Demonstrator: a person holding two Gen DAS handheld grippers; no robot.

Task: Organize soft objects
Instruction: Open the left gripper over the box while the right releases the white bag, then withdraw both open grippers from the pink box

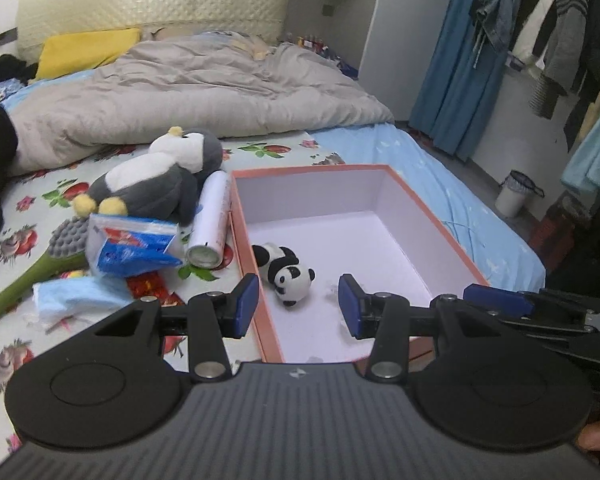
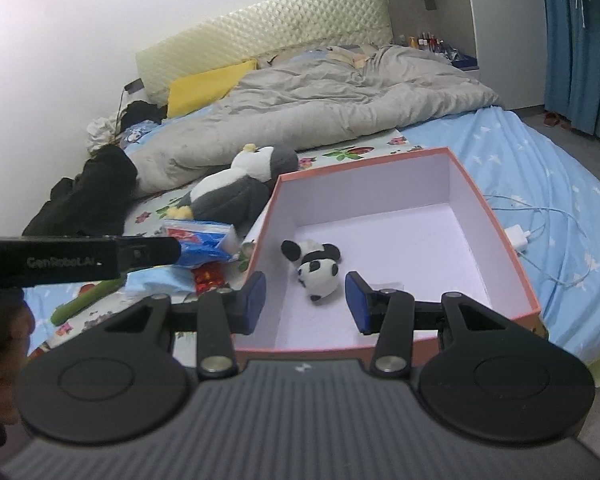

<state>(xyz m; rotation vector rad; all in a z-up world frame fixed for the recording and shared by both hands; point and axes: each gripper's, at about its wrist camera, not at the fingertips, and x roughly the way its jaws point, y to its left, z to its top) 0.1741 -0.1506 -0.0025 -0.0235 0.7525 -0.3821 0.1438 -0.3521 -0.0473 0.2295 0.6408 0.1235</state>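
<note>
With the panda (image 1: pixel 286 272) already lying in the box (image 1: pixel 440 236), the penguin (image 1: pixel 156 176) rests on the bed just beside the box's left wall, looking light and squashy, best pinched around its belly, while the left gripper (image 1: pixel 298 306) and right gripper (image 2: pixel 305 304) both hang part-open and empty.

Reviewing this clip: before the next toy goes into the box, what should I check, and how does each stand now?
1. Left gripper empty, jaws apart: ok.
2. Right gripper empty, jaws apart: ok.
3. Box open, with free floor beside the panda: ok.
4. Penguin still outside the box, on the bed: not ok.
5. Penguin clear to grasp: not ok, a tissue pack lies at its feet and a white can lies alongside it.
6. Penguin fits next to the panda: cannot tell.
</note>
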